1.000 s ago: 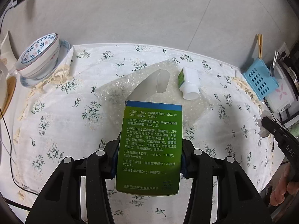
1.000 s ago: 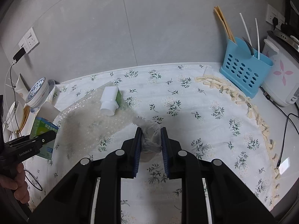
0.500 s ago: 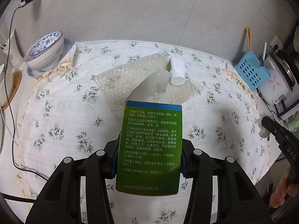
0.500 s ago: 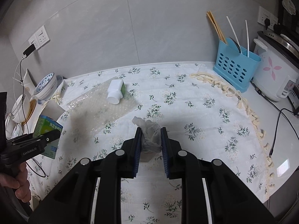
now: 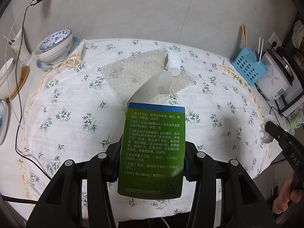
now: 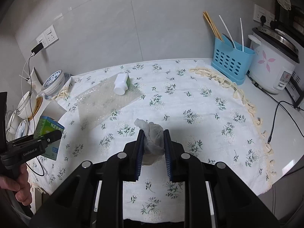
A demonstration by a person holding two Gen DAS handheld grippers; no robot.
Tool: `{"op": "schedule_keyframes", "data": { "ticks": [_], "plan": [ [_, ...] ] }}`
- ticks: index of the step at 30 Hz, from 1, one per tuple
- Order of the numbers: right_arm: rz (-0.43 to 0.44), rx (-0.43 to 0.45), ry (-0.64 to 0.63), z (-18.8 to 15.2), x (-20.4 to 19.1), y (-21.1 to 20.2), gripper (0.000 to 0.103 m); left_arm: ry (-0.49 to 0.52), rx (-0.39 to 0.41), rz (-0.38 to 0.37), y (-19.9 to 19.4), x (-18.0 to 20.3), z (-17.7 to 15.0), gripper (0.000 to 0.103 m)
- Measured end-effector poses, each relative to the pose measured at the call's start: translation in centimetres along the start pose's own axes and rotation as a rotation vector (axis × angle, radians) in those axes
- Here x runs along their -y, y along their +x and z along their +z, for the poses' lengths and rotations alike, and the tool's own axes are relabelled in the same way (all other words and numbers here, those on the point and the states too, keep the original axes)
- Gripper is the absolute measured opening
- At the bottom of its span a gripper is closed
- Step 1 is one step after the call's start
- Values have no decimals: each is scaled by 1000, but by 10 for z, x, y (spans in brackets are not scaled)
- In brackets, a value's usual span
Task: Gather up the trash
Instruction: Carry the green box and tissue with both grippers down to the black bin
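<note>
Above the counter [image 6: 281, 114] with its white, green-sprigged cloth [image 6: 190, 102], both tongs hang clear of the surface, each with a load. Taking the clear sheet of bubble wrap [image 6: 106, 102] as the mark, and going left to right in the right wrist view: well to its left, at the counter's far corner, stand stacked blue-and-white porcelain bowls [image 6: 54, 82] below a wall socket with a black plug [image 6: 37, 47]. Nearer than the sheet and left of it, the left tongs [image 6: 55, 135] are clamped on the sides of a green and blue cardboard medicine box [image 6: 49, 131], which is held off the cloth; in the left wrist view its printed green face [image 5: 152, 148] fills the space between the pads and its grey top flap [image 5: 153, 87] stands open. A hand [image 6: 17, 182] grips the tool's handle. On the far right corner of the sheet lies a white plastic bottle with a green label [image 6: 122, 83], on its side. To the right of the sheet and nearer, the right tongs [image 6: 153, 144] stand narrow, pinching a crumpled white tissue [image 6: 153, 136] above the cloth. Far to the right of the sheet, against the wall, stands a light blue perforated plastic caddy [image 6: 230, 64] holding chopsticks, and beside it a white rice cooker with a pink flower [image 6: 271, 64]
</note>
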State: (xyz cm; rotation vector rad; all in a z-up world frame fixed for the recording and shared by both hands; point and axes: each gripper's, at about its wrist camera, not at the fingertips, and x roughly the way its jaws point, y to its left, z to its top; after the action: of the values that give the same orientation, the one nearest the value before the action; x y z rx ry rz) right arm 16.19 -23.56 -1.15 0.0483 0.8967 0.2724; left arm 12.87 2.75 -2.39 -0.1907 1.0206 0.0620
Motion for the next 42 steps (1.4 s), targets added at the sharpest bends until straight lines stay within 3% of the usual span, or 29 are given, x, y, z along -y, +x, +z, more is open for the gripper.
{"op": "schedule_keyframes", "data": {
  "ticks": [30, 42],
  "plan": [
    [17, 3, -17, -98, 10, -76, 19, -18, 22, -1, -57, 31, -109, 47],
    [22, -48, -18, -143, 12, -89, 19, -21, 8, -25, -70, 36, -160, 47]
  ]
}}
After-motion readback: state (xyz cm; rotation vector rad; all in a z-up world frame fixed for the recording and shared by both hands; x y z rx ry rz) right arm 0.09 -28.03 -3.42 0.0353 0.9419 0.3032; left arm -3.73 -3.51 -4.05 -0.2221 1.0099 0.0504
